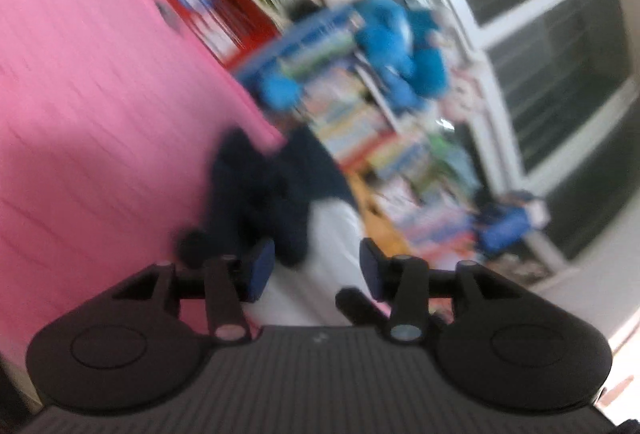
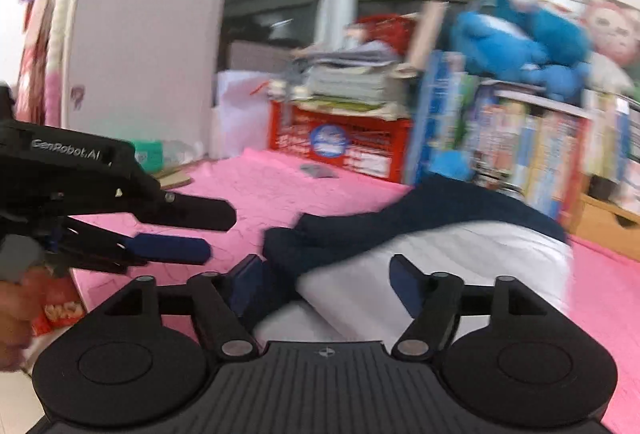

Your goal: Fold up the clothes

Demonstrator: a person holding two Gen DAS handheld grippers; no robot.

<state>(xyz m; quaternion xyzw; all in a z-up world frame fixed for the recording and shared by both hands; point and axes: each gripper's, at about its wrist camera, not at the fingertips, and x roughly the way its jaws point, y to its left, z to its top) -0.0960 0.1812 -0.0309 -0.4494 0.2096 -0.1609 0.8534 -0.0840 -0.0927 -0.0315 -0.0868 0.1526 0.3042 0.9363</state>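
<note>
Pink table cover [image 2: 280, 190] lies bare at 10 to 12 o'clock of the right gripper [image 2: 324, 280], open passage there, apart from a small grey item [image 2: 318, 170] near the red crate [image 2: 340, 146]. Dark navy and white garment [image 2: 440, 234] heaped dead ahead at 12 to 2 o'clock; the left gripper [image 2: 208, 230] juts in at 9 o'clock, jaws parted. Far edge walled by the crate, book row [image 2: 532, 158] and blue plush toy [image 2: 516, 38], with a wooden box [image 2: 608, 222] at 3 o'clock

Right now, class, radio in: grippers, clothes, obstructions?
Left gripper open, empty. Right gripper open, empty. Navy-and-white garment heaped on pink surface, unfolded. Nothing blocking.
</note>
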